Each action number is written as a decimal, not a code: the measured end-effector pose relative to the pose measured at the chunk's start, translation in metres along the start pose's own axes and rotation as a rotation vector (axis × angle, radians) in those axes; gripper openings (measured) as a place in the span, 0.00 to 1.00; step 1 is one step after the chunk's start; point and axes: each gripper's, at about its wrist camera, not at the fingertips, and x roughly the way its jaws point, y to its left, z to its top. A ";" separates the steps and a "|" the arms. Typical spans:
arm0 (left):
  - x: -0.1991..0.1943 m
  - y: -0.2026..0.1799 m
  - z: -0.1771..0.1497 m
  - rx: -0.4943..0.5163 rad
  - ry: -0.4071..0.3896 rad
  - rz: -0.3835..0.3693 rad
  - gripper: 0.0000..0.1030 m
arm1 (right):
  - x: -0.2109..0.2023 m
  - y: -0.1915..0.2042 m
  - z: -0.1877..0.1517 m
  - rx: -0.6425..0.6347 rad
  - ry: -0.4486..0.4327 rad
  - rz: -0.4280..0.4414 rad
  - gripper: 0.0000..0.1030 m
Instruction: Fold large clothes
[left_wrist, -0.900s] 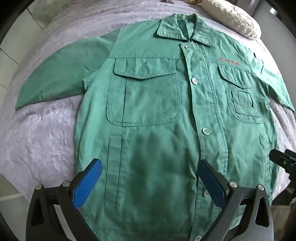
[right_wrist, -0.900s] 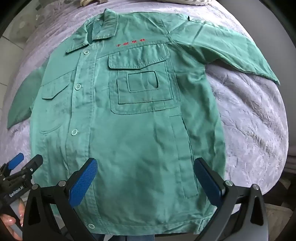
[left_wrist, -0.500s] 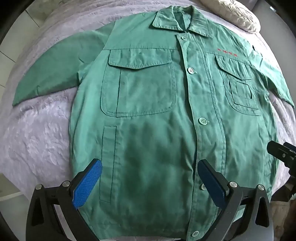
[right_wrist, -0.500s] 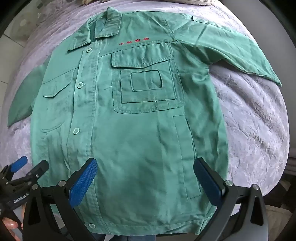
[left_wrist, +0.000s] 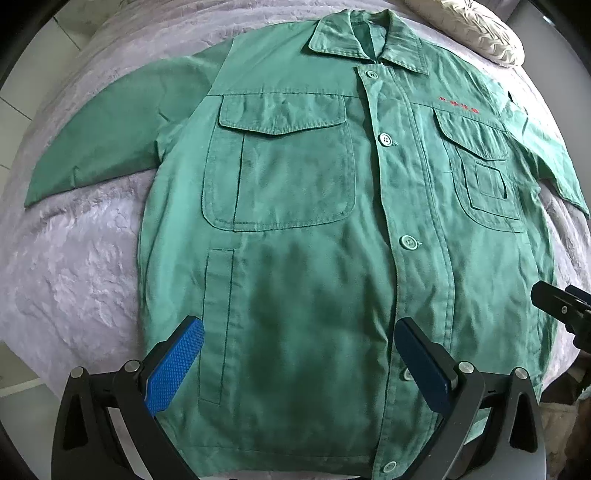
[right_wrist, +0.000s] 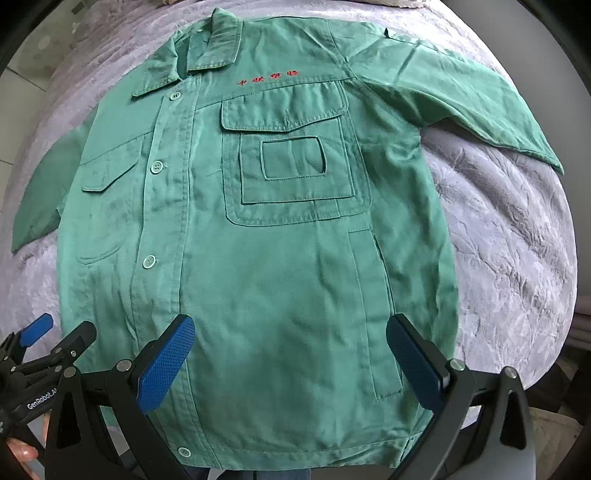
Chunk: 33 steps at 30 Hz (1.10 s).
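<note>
- Left wrist view: a green work jacket (left_wrist: 314, 258) lies buttoned and face up on a grey-lilac bedspread (left_wrist: 74, 277), sleeves spread; the left gripper (left_wrist: 295, 362) hangs over its hem, fingers spread wide, holding nothing.
- Right wrist view: the right gripper (right_wrist: 291, 362) is likewise wide apart and empty above the hem.
- A clean first fold likely needs each gripper to pinch a sleeve or side edge and carry it inward evenly.
- Compared with a second ago, both cameras sit slightly further up the jacket.

Matt cloth jacket (left_wrist: 314, 258), crinkled bedspread (left_wrist: 74, 277)
</note>
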 end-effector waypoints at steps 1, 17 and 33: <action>0.000 0.000 0.001 -0.003 0.002 0.000 1.00 | 0.001 0.000 0.000 0.000 0.000 0.001 1.00; -0.003 -0.008 -0.002 0.011 -0.036 0.011 1.00 | 0.001 0.005 0.002 -0.004 -0.002 -0.004 1.00; -0.010 -0.012 -0.004 0.015 -0.070 0.013 1.00 | -0.007 0.006 0.003 -0.005 -0.029 0.002 1.00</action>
